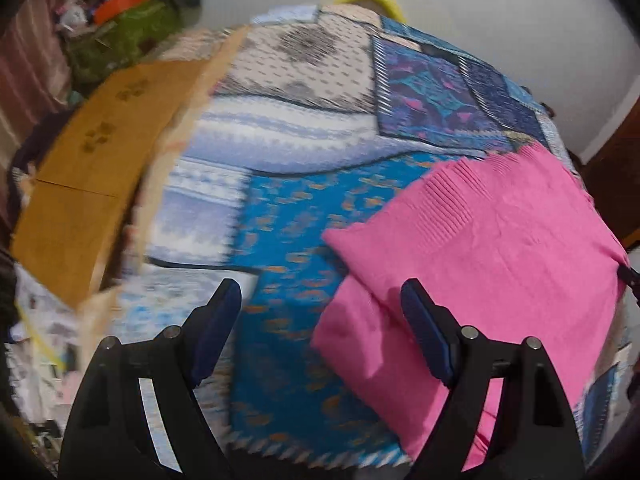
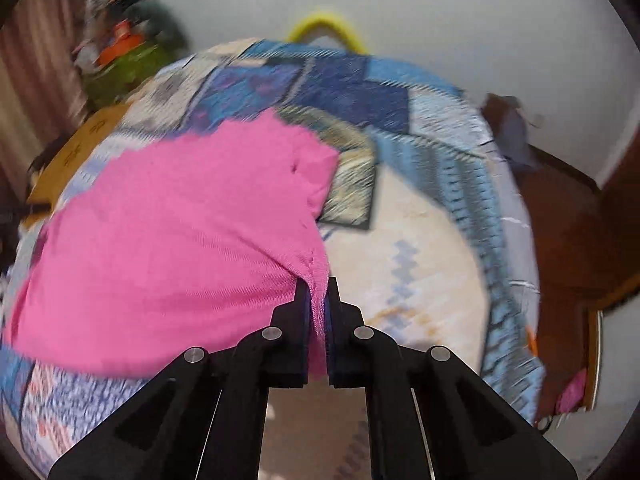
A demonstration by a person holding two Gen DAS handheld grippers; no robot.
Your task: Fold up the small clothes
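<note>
A pink knit garment (image 1: pixel 480 248) lies partly folded on a patchwork quilt (image 1: pixel 288 216). In the left wrist view it fills the right side. My left gripper (image 1: pixel 320 304) is open and empty, hovering over the quilt with its right finger above the garment's near left edge. In the right wrist view the pink garment (image 2: pixel 168 248) spreads to the left. My right gripper (image 2: pixel 318 300) is shut on a bunched edge of the garment and lifts that edge off the quilt (image 2: pixel 420 240).
A brown cardboard box (image 1: pixel 88 168) lies at the quilt's left edge. A green bag of clutter (image 1: pixel 124 36) stands behind it by a curtain. A yellow hoop (image 2: pixel 328 26) shows beyond the far edge. Dark wooden furniture (image 2: pixel 568 220) stands to the right.
</note>
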